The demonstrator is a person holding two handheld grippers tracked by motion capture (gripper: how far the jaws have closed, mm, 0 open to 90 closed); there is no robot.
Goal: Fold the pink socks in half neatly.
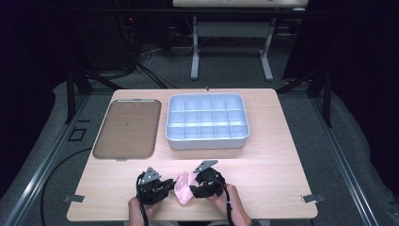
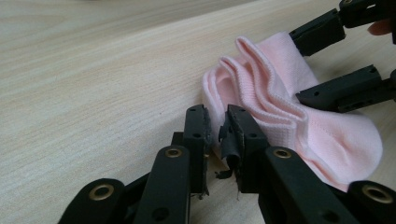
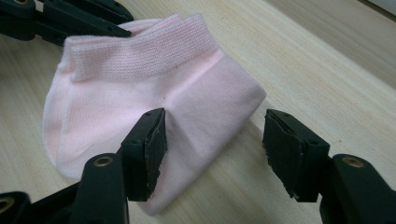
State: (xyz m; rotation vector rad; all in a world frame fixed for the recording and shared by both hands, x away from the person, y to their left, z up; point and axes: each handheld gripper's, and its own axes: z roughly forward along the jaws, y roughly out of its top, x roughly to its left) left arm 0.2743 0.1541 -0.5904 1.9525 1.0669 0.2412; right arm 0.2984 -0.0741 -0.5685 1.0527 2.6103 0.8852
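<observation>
Sock (image 1: 183, 193), pink, sits at table's (image 1: 263, 160) 6 o'clock edge. My left gripper (image 2: 215, 125) nearly closed, pinching its cuff. My right gripper (image 3: 212, 140) at sock's 3 o'clock, jaws apart, gripping nothing.

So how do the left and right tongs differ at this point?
The left tongs are nearly shut, pinching the cuff edge of the pink sock; the right tongs stand open, with the folded end between the jaws but unpressed. In the high view, the left tongs come at the sock from its left, the right tongs from its right. Both are black and hand-held.
</observation>
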